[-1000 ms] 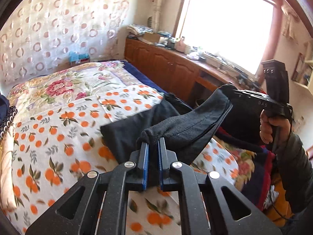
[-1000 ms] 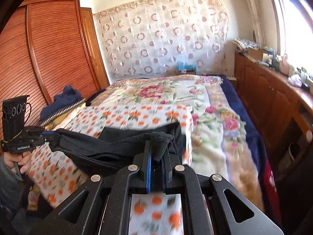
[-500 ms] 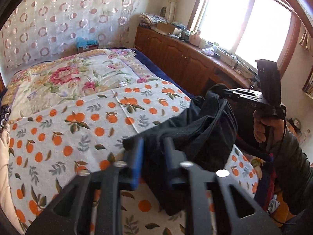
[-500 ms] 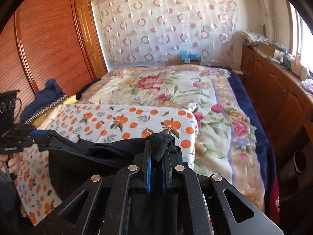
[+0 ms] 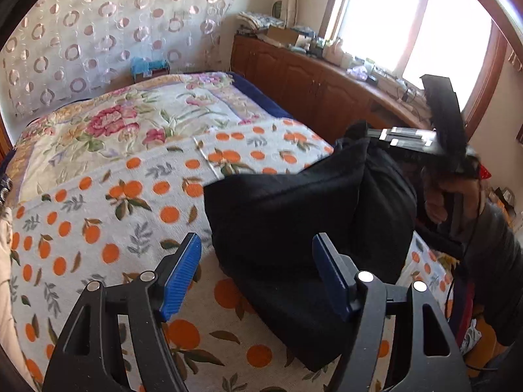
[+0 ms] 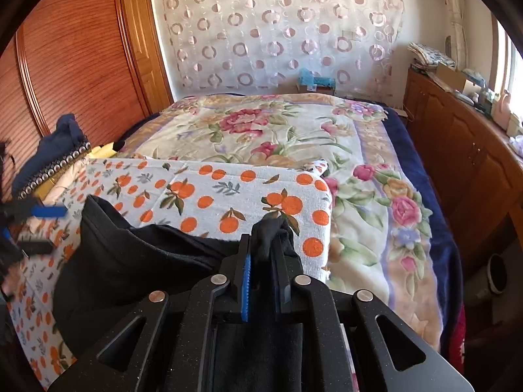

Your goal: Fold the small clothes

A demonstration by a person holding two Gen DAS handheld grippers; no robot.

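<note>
A black garment (image 5: 287,215) lies partly on the orange-print cloth (image 5: 98,215) that covers the near end of the bed. My left gripper (image 5: 255,240) hovers just above the garment's near edge. Its jaws are opening wide and the blue pads (image 5: 183,268) touch nothing. One corner of the garment (image 6: 137,261) is pinched in my right gripper (image 6: 261,241), and those jaws are just starting to part around the bunched cloth. In the left wrist view the right gripper (image 5: 369,134) holds that corner up at the bed's right side. The left gripper (image 6: 42,228) shows at the far left.
A floral blanket (image 6: 278,130) covers the far half of the bed. Wooden cabinets (image 6: 457,150) with clutter on top run along the right under the window. A wooden wardrobe (image 6: 72,65) and a pile of clothes (image 6: 55,150) are on the left. A hand (image 5: 438,202) grips the right tool.
The left gripper let go of the black garment and spread wide; that end dropped onto the orange-print cloth. Both grippers moved forward and lower. The right one still pinches its corner.
</note>
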